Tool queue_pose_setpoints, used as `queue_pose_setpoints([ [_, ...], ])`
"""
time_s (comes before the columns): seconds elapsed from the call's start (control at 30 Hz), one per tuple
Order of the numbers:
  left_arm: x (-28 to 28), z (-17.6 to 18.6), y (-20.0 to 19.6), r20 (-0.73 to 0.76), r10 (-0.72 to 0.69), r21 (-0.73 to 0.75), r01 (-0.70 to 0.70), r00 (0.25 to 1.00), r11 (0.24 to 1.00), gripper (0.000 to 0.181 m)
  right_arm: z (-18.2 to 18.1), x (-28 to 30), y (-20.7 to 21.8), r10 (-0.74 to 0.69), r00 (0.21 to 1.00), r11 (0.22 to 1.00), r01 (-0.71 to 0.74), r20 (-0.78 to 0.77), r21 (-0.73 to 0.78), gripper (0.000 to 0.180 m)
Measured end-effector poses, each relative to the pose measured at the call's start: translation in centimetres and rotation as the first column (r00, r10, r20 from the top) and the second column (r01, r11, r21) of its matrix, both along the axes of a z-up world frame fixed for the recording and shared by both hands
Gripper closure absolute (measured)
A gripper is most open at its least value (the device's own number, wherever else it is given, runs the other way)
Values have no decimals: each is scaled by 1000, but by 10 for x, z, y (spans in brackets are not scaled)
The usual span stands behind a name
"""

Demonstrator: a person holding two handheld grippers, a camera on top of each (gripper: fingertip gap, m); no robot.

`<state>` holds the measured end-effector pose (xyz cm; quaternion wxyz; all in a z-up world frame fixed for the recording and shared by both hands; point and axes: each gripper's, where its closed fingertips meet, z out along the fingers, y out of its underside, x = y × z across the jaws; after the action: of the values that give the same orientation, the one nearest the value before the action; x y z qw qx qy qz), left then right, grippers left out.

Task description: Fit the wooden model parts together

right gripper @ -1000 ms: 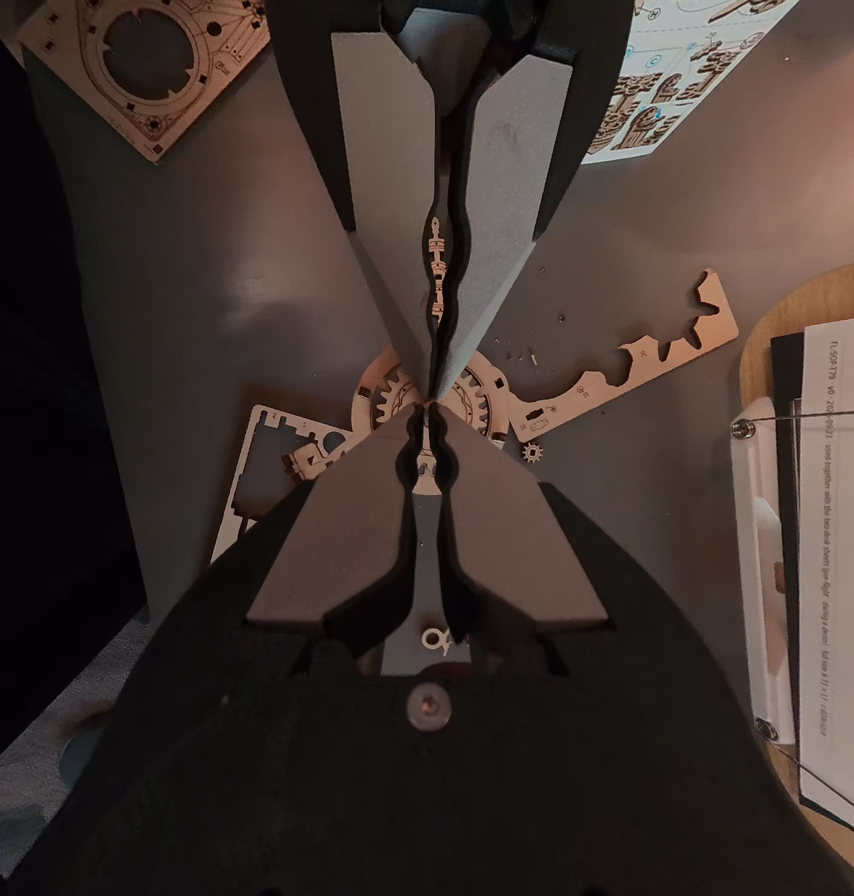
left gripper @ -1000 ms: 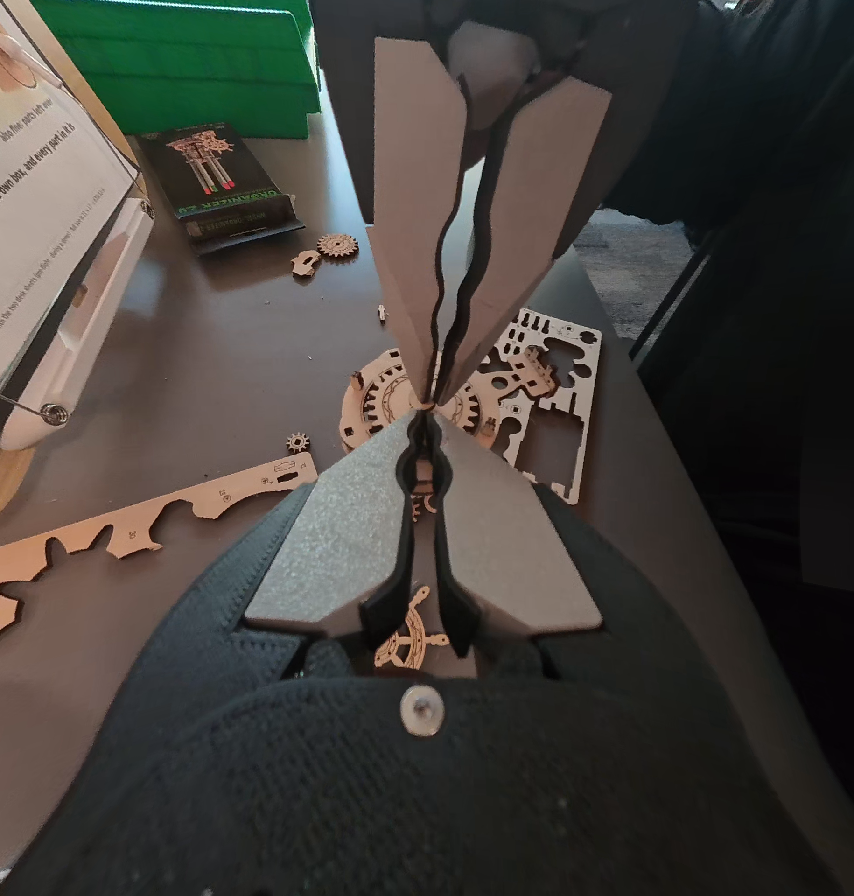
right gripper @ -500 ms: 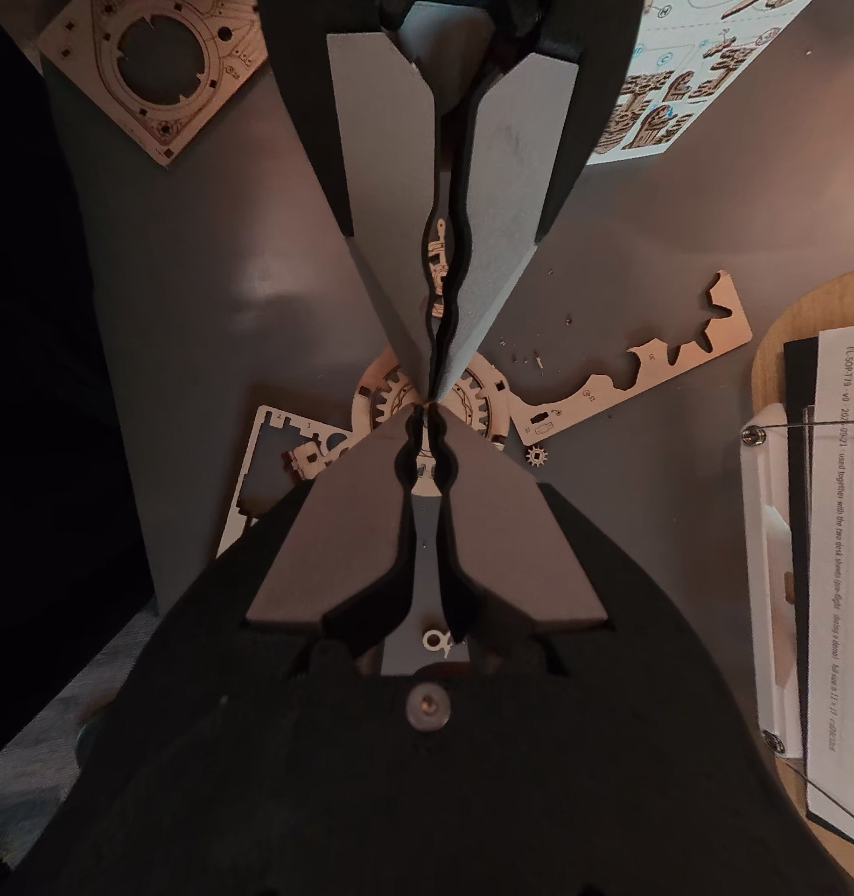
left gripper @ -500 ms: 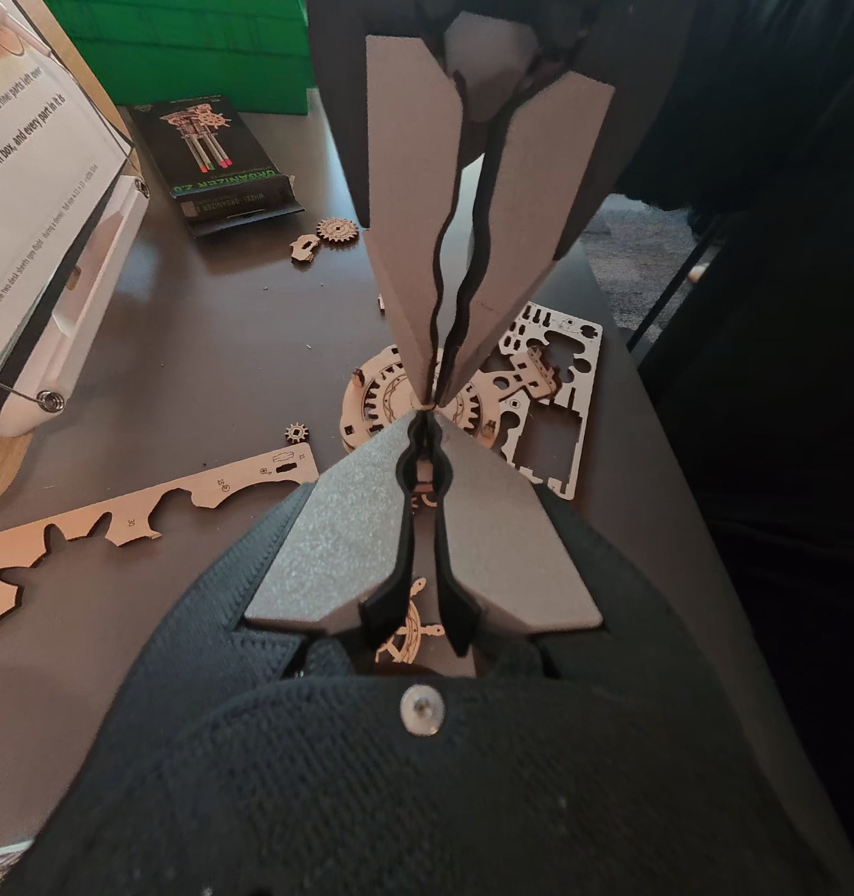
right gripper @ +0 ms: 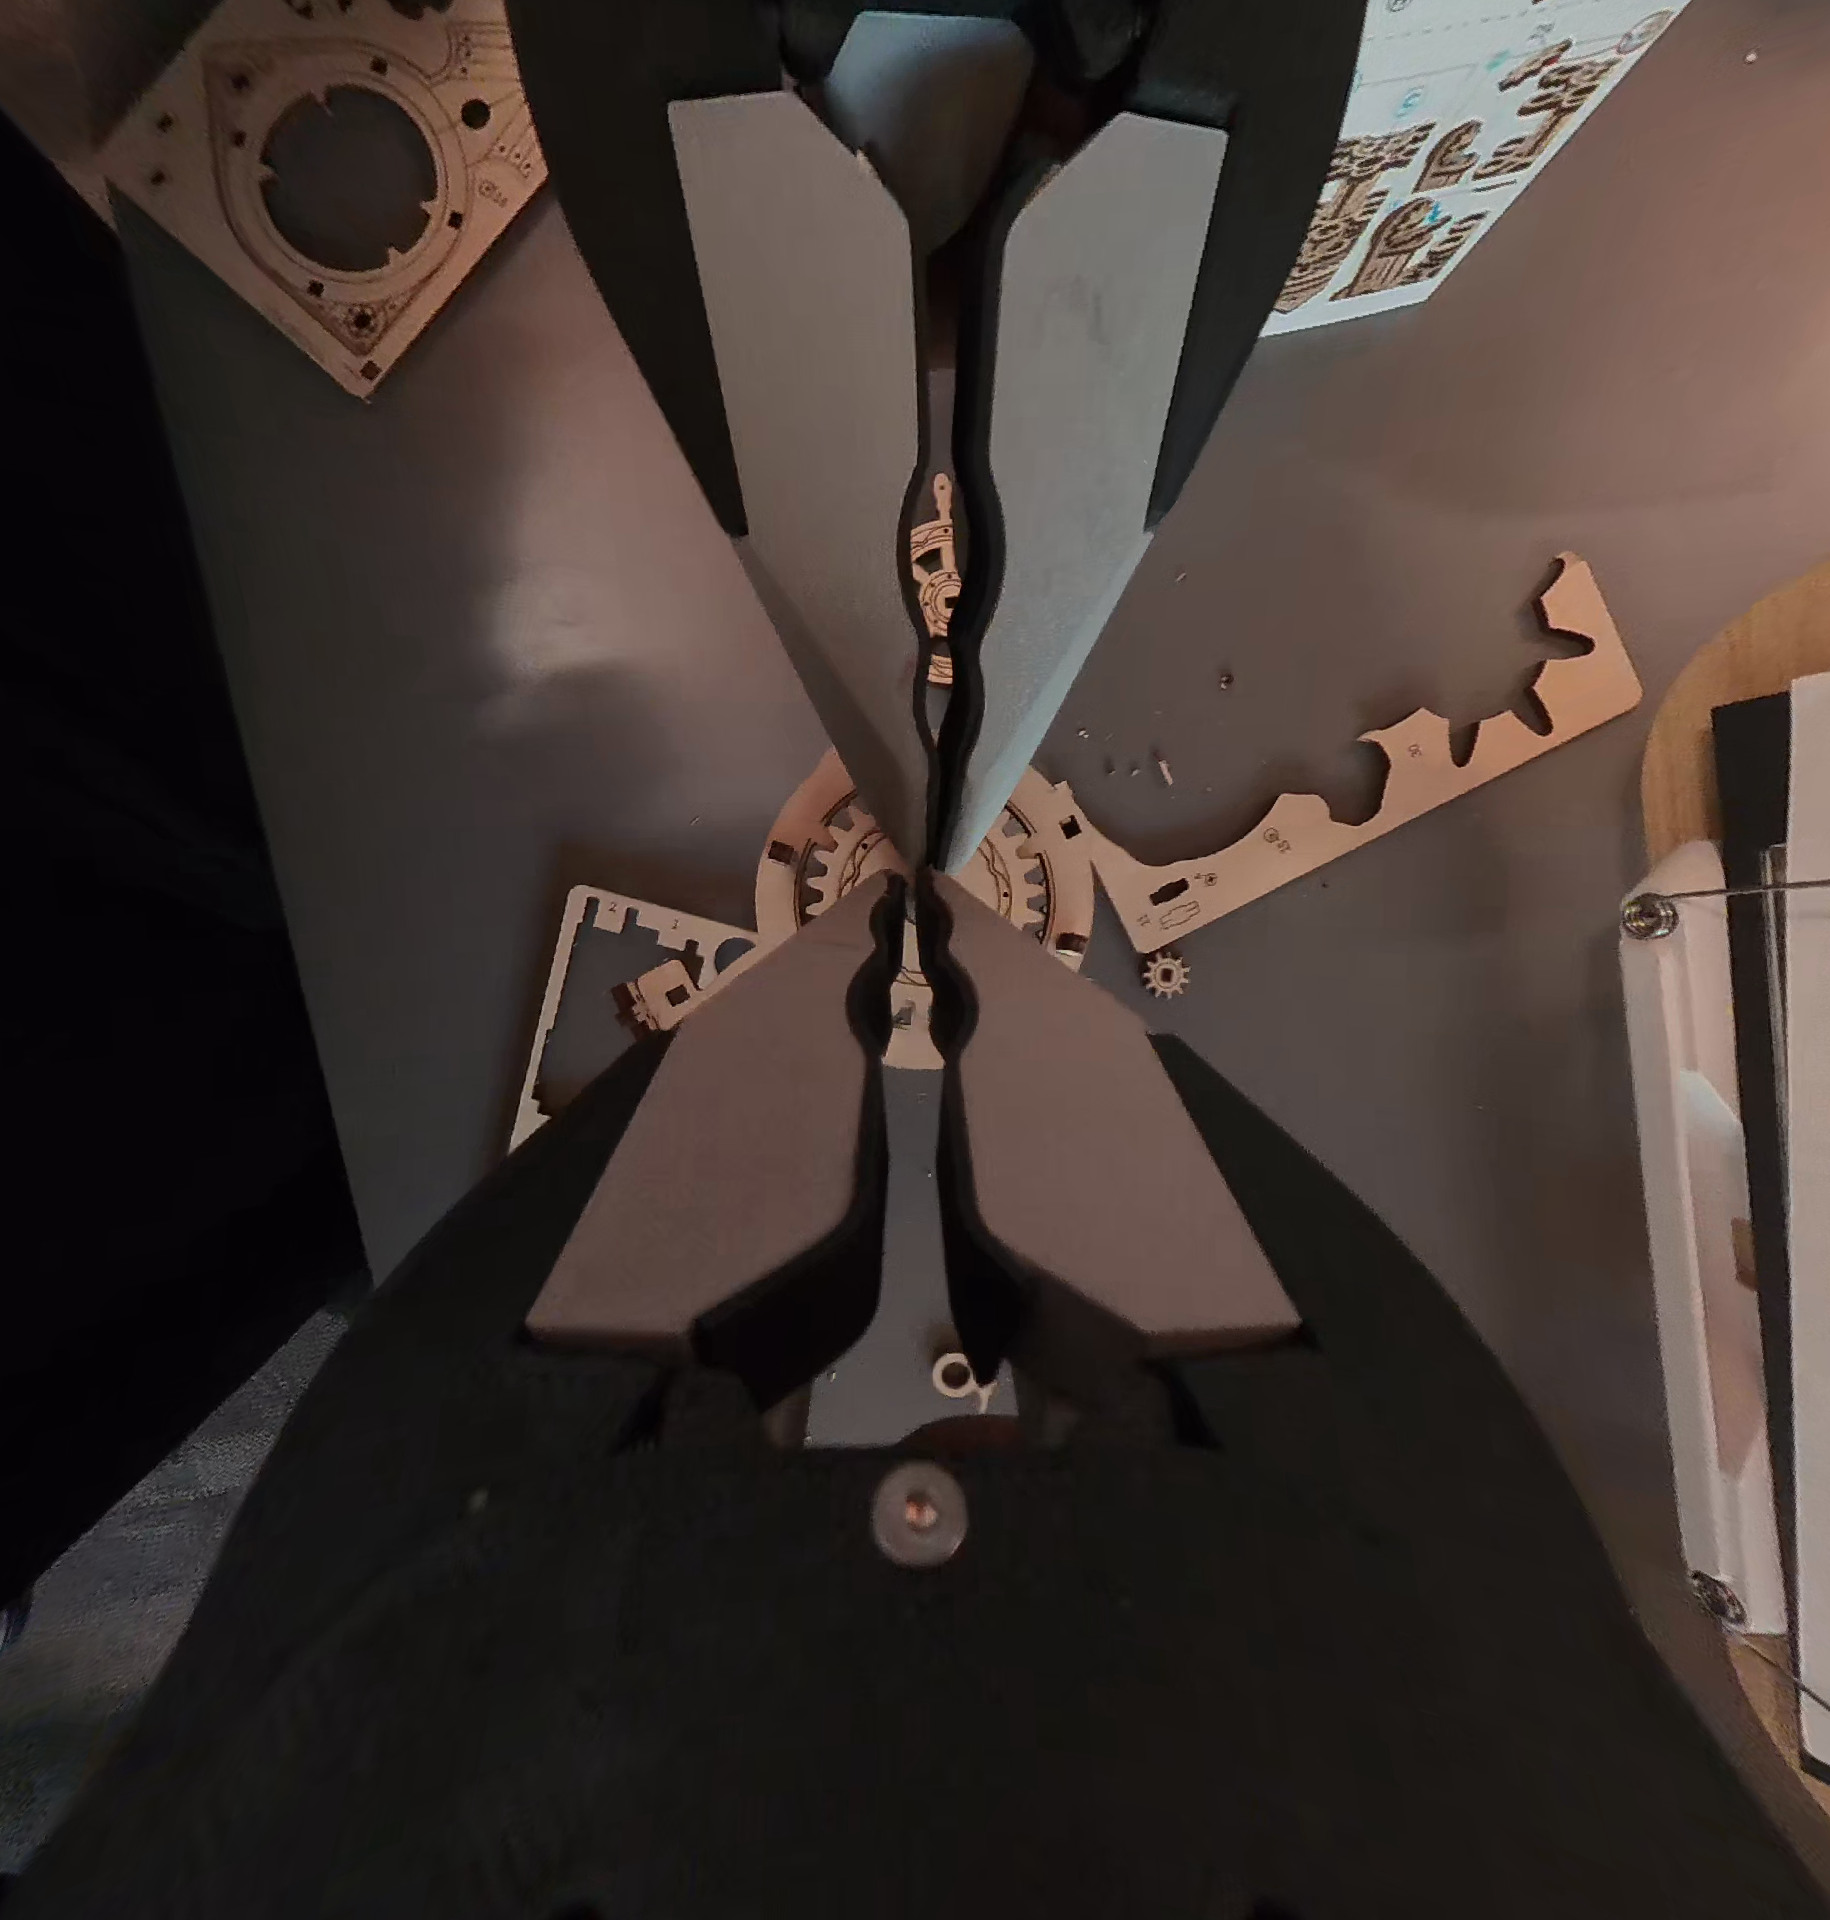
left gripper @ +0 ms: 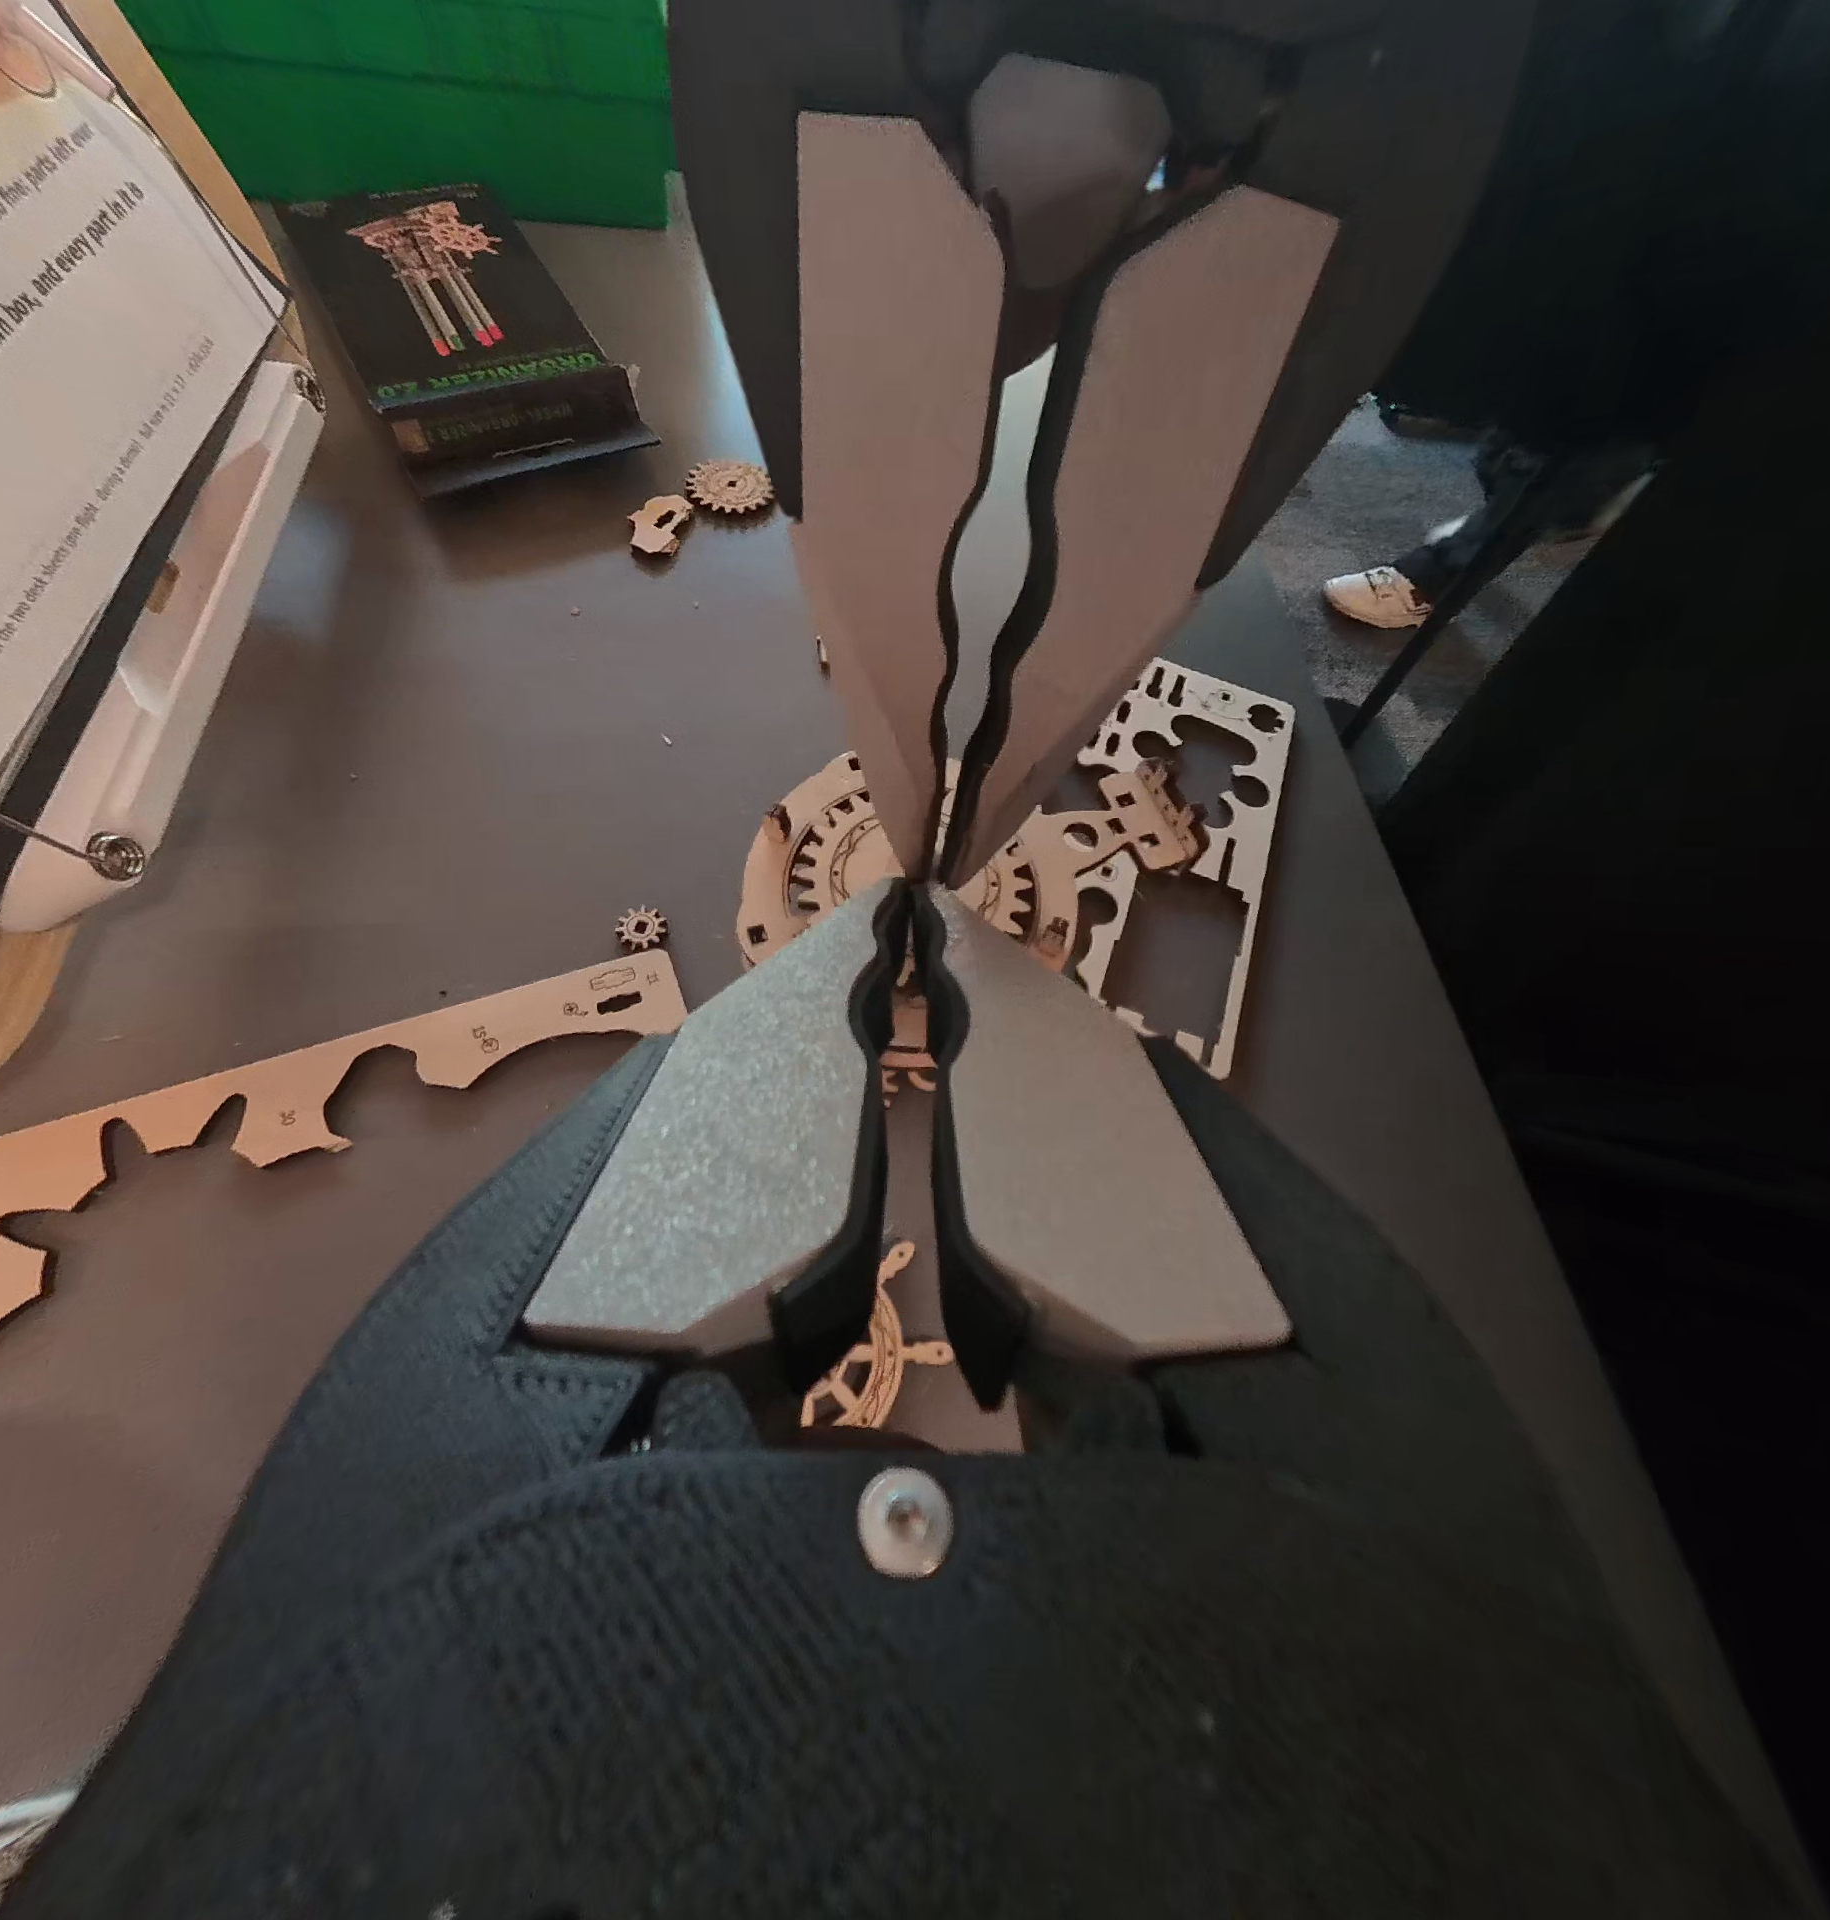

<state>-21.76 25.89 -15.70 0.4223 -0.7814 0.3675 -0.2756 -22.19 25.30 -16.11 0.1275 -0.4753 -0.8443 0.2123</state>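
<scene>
Both jaws pinched shut, tip to tip, over the gear ring [left gripper: 838, 862]; printed black box [left gripper: 464, 332] behind.

table [left gripper: 454, 727] dark brown, perhaps | gear ring [left gripper: 828, 862] tan | bin [left gripper: 402, 94] green

Printed sheet [left gripper: 69, 416], dark box [left gripper: 464, 332], numbered wooden offcut [left gripper: 298, 1101]
</scene>
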Motion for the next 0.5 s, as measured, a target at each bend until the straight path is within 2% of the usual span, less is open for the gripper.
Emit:
queue_pose_setpoints([
  [0.2,2,-3,-2,-37,-8,12,9,999,1000,181,1,3,0,-12,1000,1000,12,-19,1,180],
  [0.33,1,-3,-2,-46,-11,14,12,999,1000,181,10,6,0,-34,999,998,31,-41,-62,169],
  [0.5,3,-2,-2,-37,-18,11,18,999,1000,181,20,7,9,-44,996,999,43,-77,-11,171],
])
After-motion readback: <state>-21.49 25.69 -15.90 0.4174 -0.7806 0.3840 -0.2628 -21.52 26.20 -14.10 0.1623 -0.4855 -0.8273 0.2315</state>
